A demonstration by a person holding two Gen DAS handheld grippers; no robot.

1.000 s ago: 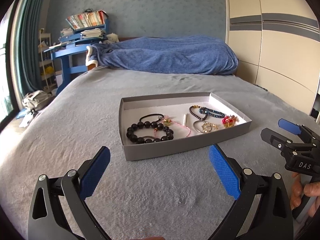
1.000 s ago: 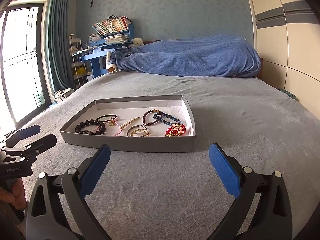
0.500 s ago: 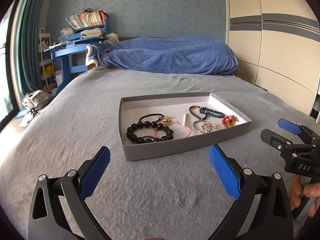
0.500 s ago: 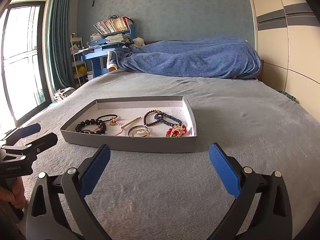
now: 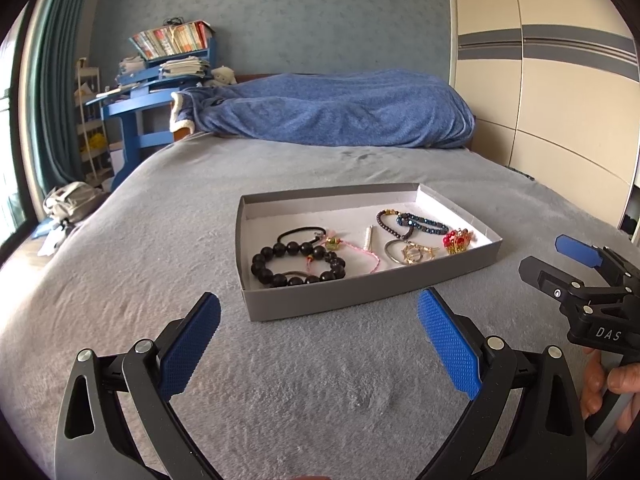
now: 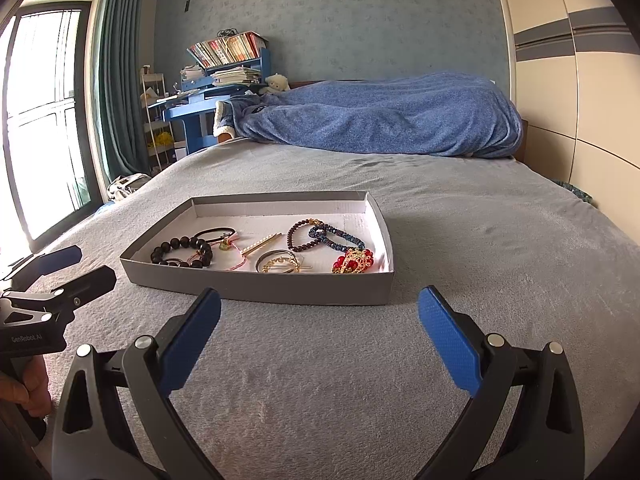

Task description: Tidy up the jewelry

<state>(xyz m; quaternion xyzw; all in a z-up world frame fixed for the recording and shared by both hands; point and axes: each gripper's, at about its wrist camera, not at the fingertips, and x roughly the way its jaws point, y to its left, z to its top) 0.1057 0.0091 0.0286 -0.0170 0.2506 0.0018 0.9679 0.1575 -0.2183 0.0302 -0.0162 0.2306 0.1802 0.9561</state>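
A shallow grey box (image 5: 360, 300) (image 6: 256, 290) sits on the grey bed and holds the jewelry. Inside are a black bead bracelet (image 5: 296, 266) (image 6: 182, 252), a black hair tie (image 5: 300, 232), a pink cord (image 5: 360, 250), a pearl clip (image 6: 262, 243), dark and blue bead bracelets (image 5: 412, 222) (image 6: 324, 234), gold rings (image 5: 408, 252) (image 6: 280, 264) and a red-and-gold piece (image 5: 458, 240) (image 6: 354, 261). My left gripper (image 5: 318, 346) (image 6: 56, 270) is open and empty, just short of the box's near wall. My right gripper (image 6: 318, 346) (image 5: 560, 258) is open and empty, to the right of the box.
A rumpled blue blanket (image 5: 332, 110) (image 6: 380, 116) lies across the far end of the bed. A blue desk with books (image 5: 160, 76) (image 6: 224, 68) stands at the far left. A cream wardrobe (image 5: 560, 92) lines the right side. A window (image 6: 40, 120) is at left.
Both grippers have drifted very slightly; the box sits a touch lower in the right wrist view. Both stay open and empty.
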